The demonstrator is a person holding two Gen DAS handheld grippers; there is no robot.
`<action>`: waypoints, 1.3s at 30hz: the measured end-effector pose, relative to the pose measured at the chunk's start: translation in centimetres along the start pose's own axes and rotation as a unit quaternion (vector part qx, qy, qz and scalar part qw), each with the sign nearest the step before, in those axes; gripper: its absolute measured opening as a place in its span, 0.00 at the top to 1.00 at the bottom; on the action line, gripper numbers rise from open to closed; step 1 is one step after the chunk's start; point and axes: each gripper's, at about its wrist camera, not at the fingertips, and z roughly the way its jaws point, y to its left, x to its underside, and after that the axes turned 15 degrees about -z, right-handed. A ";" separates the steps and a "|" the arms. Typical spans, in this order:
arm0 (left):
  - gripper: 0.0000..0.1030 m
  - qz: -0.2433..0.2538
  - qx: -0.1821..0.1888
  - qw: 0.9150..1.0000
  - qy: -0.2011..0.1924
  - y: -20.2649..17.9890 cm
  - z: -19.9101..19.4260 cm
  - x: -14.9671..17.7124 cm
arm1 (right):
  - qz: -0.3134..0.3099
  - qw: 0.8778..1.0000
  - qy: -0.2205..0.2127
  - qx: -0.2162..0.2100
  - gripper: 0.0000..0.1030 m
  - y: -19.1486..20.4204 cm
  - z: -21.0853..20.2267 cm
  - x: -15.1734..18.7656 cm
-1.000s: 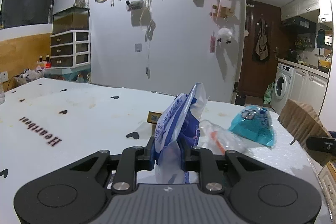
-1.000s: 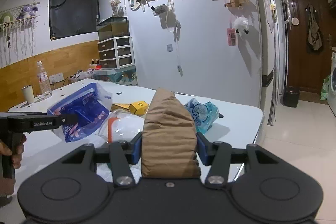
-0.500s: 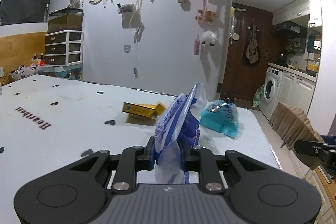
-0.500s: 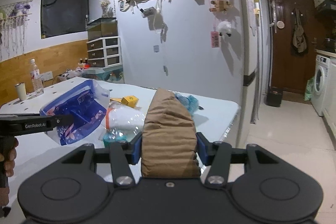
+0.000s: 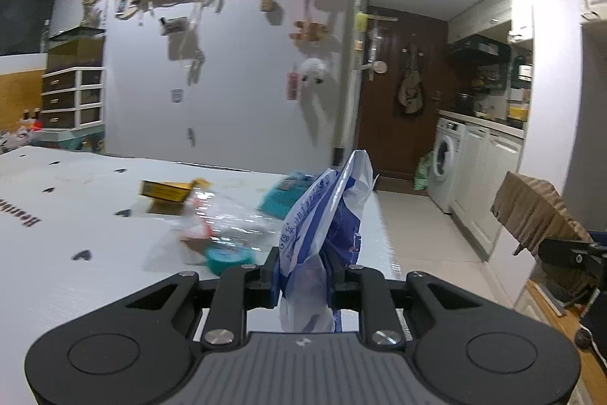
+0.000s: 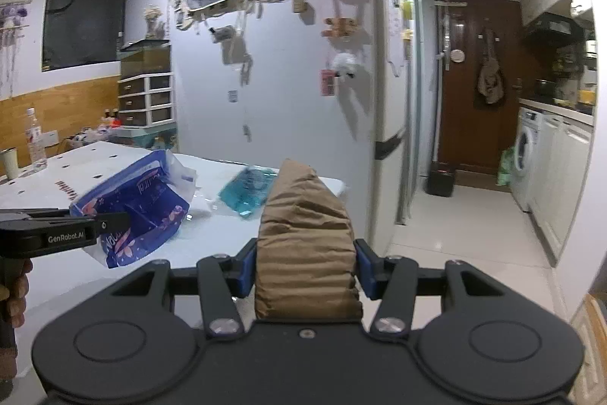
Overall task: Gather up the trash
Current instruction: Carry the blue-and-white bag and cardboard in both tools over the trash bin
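My left gripper is shut on a blue and white plastic bag, which sticks up between its fingers. From the right wrist view the same blue bag hangs in the left gripper over the table's near edge. My right gripper is shut on a crumpled brown paper bag; that brown bag also shows at the right of the left wrist view. On the white table lie a yellow box, a clear wrapper and a teal packet.
The table's right edge borders a tiled floor running to a dark door. A washing machine and white cabinets line the right wall. A fridge stands beyond the table. A water bottle and cup stand far left.
Both grippers have swung toward the right, off the table toward the floor and kitchen, each carrying its bag. The table trash has slid leftward in both views.
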 end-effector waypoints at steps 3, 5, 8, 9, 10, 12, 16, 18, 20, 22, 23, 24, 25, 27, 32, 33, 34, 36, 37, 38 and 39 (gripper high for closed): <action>0.77 0.008 0.013 1.000 0.007 -1.7 -0.2 0.8 | 0.003 1.000 0.003 0.011 0.49 -1.2 -1.6 0.8; 0.77 0.012 0.021 1.000 0.011 -2.8 -0.4 1.4 | 0.005 1.000 0.007 0.020 0.49 -1.9 -2.5 1.4; 0.77 0.018 0.033 0.999 0.017 -4.3 -0.7 2.2 | 0.008 0.999 0.013 0.031 0.49 -2.9 -3.8 2.3; 0.77 0.020 0.037 0.999 0.019 -4.8 -0.8 2.5 | 0.009 0.999 0.016 0.035 0.49 -3.3 -4.2 2.7; 0.77 0.023 0.041 0.999 0.021 -5.4 -0.9 2.8 | 0.009 0.999 0.019 0.037 0.49 -3.6 -4.6 3.0; 0.77 0.025 0.048 0.998 0.026 -6.3 -1.1 3.4 | 0.010 0.999 0.027 0.044 0.49 -4.2 -5.3 3.7; 0.77 0.032 0.061 0.997 0.040 -8.3 -1.1 4.8 | 0.013 0.997 0.039 0.058 0.48 -5.4 -6.6 5.0; 0.77 0.037 0.067 0.996 0.049 -9.4 -1.1 5.7 | 0.016 0.997 0.043 0.063 0.48 -5.9 -7.3 5.7; 0.77 0.042 0.073 0.995 0.057 -10.6 -1.1 6.5 | 0.019 0.996 0.048 0.069 0.48 -6.5 -7.9 6.3; 0.77 0.046 0.079 0.994 0.065 -11.6 -1.0 7.2 | 0.024 0.996 0.053 0.073 0.48 -7.2 -8.6 7.0; 0.77 0.047 0.082 0.993 0.069 -12.3 -1.0 7.6 | 0.028 0.995 0.057 0.075 0.48 -7.5 -8.9 7.4; 0.77 0.049 0.083 0.993 0.071 -12.8 -0.9 7.9 | 0.030 0.995 0.060 0.075 0.48 -7.9 -9.2 7.7; 0.77 0.050 0.084 0.993 0.073 -13.1 -0.9 8.1 | 0.034 0.994 0.062 0.077 0.48 -8.2 -9.5 8.0; 0.77 0.047 0.091 0.992 0.080 -14.0 -0.8 8.6 | 0.040 0.993 0.068 0.083 0.48 -8.9 -10.0 8.7; 0.77 0.055 0.101 0.989 0.094 -16.4 -0.5 10.3 | 0.050 0.991 0.085 0.088 0.48 -10.4 -10.9 11.0; 0.77 0.057 0.102 0.988 0.097 -16.8 -0.3 10.6 | 0.050 0.990 0.092 0.090 0.48 -10.7 -10.9 11.5; 0.77 0.058 0.103 0.988 0.099 -17.3 -0.1 10.9 | 0.050 0.990 0.098 0.092 0.48 -10.9 -10.9 11.9; 0.77 0.060 0.106 0.987 0.109 -18.2 0.5 11.6 | 0.054 0.988 0.111 0.097 0.48 -11.5 -10.8 12.8; 0.77 0.061 0.108 0.986 0.113 -18.6 0.8 11.9 | 0.058 0.987 0.114 0.099 0.48 -11.9 -10.7 13.2; 0.77 0.064 0.110 0.985 0.118 -19.1 1.2 12.5 | 0.064 0.986 0.118 0.100 0.48 -12.2 -10.6 13.5; 0.77 0.066 0.112 0.984 0.123 -19.5 1.5 12.9 | 0.071 0.985 0.121 0.100 0.48 -12.6 -10.6 13.9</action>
